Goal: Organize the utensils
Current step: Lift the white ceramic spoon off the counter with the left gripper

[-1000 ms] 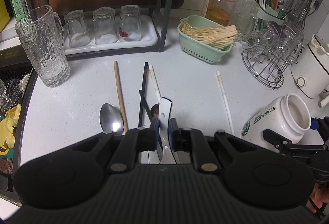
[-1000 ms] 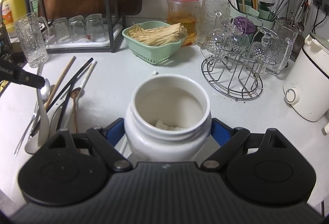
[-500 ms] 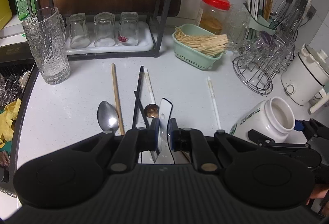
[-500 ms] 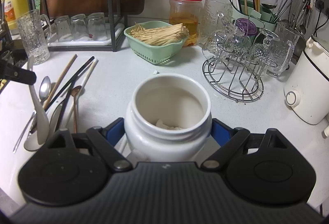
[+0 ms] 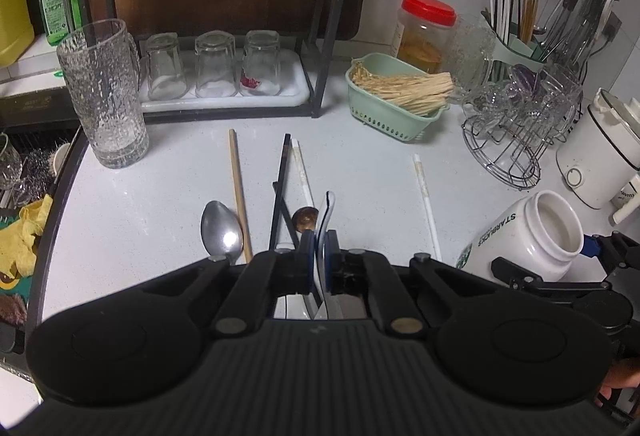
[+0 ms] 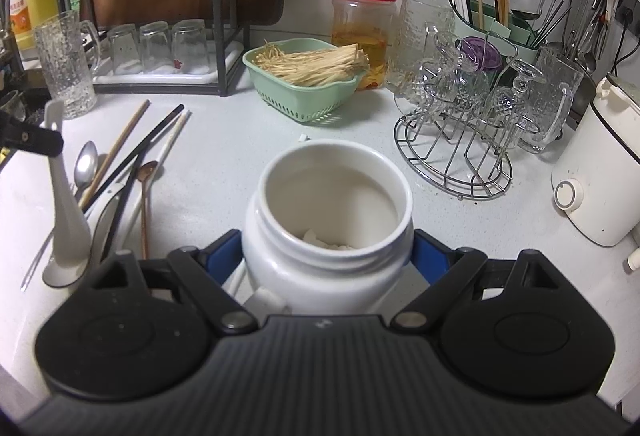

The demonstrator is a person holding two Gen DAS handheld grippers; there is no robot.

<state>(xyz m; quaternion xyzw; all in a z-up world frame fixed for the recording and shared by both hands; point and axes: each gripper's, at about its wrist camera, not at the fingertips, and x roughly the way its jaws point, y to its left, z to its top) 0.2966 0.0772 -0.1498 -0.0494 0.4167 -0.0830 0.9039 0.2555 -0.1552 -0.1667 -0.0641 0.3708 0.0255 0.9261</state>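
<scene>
Left claw (image 5: 320, 250) is clamped tight on a white ceramic soup spoon (image 6: 66, 204), held just left of the white ceramic jar (image 6: 328, 220), which is gripped by the right claw (image 6: 328, 256) on the desk (image 5: 160, 188).

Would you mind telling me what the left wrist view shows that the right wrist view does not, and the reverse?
Only the left wrist view shows the green lettering on the white jar, a yellow cloth at the counter's left edge, and a lone white chopstick lying apart. Only the right wrist view shows inside the jar, with small white bits at the bottom, and the white spoon full length with its bowl low. Both show the left gripper shut on that spoon, the right gripper clamping the jar, and the green basket.
</scene>
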